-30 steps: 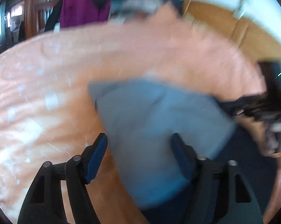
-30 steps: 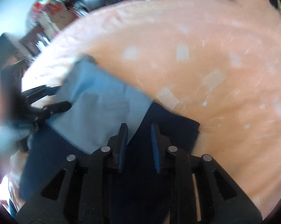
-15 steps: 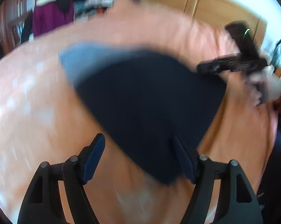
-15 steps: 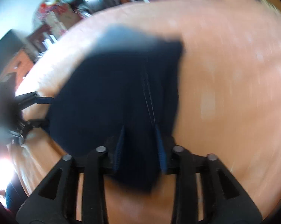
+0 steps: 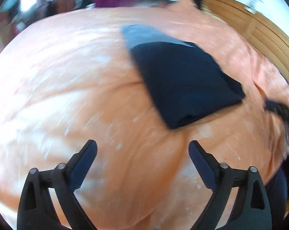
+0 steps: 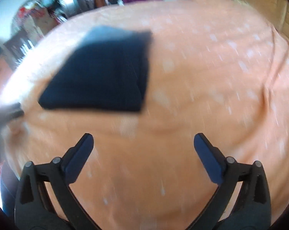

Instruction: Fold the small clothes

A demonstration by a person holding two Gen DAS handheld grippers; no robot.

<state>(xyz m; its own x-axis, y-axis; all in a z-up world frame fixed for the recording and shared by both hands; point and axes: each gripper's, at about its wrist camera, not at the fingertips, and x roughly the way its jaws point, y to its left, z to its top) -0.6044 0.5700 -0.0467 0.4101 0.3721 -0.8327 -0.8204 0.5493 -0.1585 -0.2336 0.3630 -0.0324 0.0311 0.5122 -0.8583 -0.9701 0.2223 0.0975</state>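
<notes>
**Navy garment: folded, both grippers clear**

Navy garment (image 5: 184, 84) lies as a compact rectangle on the orange bedspread (image 5: 71, 88), a light-blue layer showing at the far edge. Judged soft, light and limp (it will sag if lifted by one corner); pinch the thick folded edge nearest. Left gripper (image 5: 142, 154) and right gripper (image 6: 143, 145) both spread, empty, hovering short of it.

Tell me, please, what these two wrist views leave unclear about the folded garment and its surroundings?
- Folded garment: its type; right wrist view motion-blurred.
- Right gripper: a dark smear, cut by the left wrist view's edge.
- Room clutter behind the orange bedspread: too blurred to identify.
</notes>
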